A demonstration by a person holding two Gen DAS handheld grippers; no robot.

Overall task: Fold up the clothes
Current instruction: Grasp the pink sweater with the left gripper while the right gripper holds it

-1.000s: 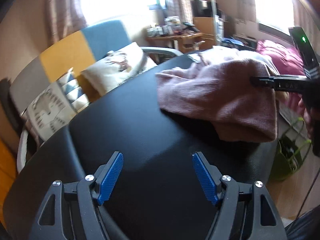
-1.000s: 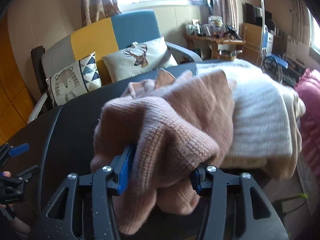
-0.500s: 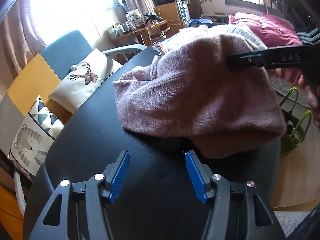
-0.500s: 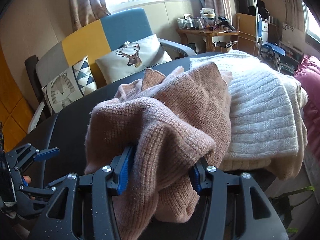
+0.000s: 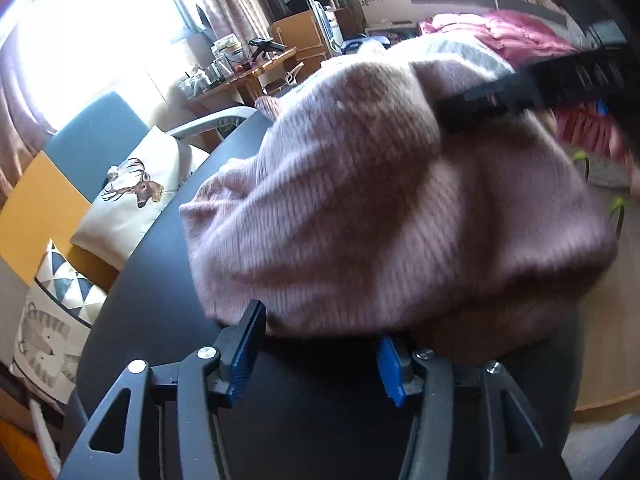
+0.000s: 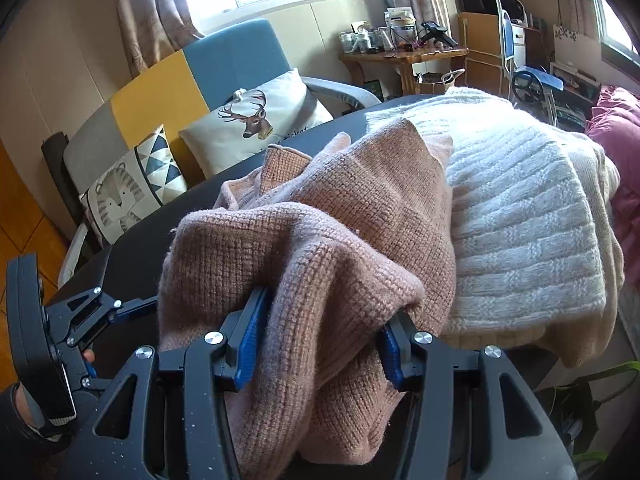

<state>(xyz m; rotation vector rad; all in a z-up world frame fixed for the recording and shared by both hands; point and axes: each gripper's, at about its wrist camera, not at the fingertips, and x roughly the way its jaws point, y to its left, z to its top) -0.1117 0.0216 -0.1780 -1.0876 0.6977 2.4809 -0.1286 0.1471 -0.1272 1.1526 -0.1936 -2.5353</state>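
A pink knit sweater (image 5: 380,208) lies bunched on the black round table (image 5: 160,288). My left gripper (image 5: 320,344) is open, its blue pads at the sweater's near edge, with cloth over the tips. My right gripper (image 6: 320,332) is shut on a thick fold of the same sweater (image 6: 340,240) and holds it raised. The right gripper's black body (image 5: 540,88) shows above the sweater in the left wrist view. The left gripper (image 6: 120,308) shows at the lower left of the right wrist view.
A folded white knit sweater (image 6: 520,220) lies on a cream one on the table behind the pink one. A sofa with a deer pillow (image 6: 256,128) and a tiger pillow (image 6: 128,192) stands beyond the table's far edge. A green plant (image 6: 592,400) stands at the right.
My left gripper has moved forward to the sweater's near edge, and cloth now covers its fingertips. My right gripper keeps hold of the fold and has lifted it a little.
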